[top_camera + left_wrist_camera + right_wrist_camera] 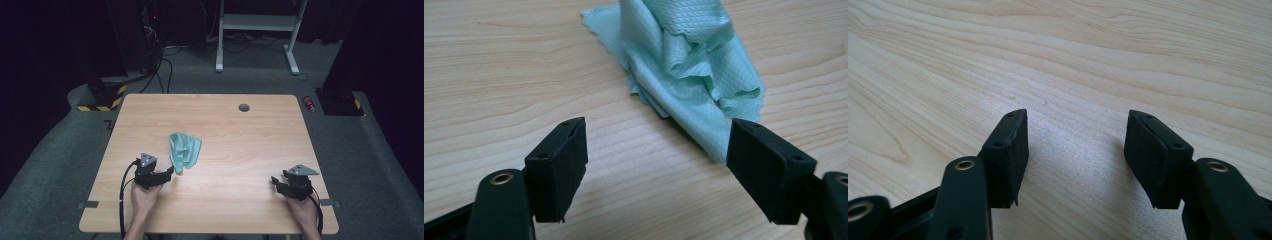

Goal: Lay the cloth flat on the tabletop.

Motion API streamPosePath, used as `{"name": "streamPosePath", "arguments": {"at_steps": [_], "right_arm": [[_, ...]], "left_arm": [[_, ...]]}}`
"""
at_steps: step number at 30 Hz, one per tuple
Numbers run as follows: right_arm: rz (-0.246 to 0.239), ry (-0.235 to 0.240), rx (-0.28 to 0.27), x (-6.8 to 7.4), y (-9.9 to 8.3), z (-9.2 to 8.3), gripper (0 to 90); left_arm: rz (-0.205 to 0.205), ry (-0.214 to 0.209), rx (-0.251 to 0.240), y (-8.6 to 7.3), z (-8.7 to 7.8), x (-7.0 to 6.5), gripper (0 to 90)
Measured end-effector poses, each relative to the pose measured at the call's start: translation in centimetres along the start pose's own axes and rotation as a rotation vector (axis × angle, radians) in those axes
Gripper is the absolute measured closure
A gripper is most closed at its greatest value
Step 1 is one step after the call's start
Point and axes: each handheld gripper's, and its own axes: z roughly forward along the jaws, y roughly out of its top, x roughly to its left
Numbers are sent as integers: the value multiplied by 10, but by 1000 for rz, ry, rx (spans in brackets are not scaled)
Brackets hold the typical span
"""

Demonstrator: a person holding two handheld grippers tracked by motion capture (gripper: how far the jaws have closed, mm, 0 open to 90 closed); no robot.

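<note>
high view: a teal cloth (184, 151) is seen crumpled on the wooden counter (240, 150), left of the middle and nearer the person's edge than the far one. the left gripper (169, 172) is held just beside the cloth's near end, pointed toward it, with the left hand (145, 196) behind it and a black cable trailing off the front edge. the right gripper (275, 181) is held low near the right front corner, well apart from the cloth, with the right hand (302, 207) behind it. a small grey round cap (244, 107) is set in the counter near the far edge.

left gripper view: the jaws are spread wide and nothing is held between them. the cloth (689, 70) is bunched in folds ahead, its near tip lying just beside the right-hand jaw; whether it is touched cannot be told. bare wood lies between the jaws.

right gripper view: the jaws are also parted wide, with nothing gripped, and bare wood grain (1073, 60) is seen below and ahead of them.
</note>
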Motion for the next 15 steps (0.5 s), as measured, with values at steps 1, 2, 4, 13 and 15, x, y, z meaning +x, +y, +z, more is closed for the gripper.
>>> {"name": "streamPosePath", "arguments": {"at_steps": [1,2,4,13,15], "right_arm": [[0,0,0,0,0,0,432],[0,0,0,0,0,0,431],[0,0,0,0,0,0,431],[-2,0,-1,0,0,0,429],[-1,1,0,0,0,0,428]], "left_arm": [[4,-3,3,1,1,-1,250],[9,-4,2,2,2,-3,250],[12,-10,3,5,3,-5,250],[23,-11,17,19,19,-11,253],[7,-14,7,21,23,-10,260]]}}
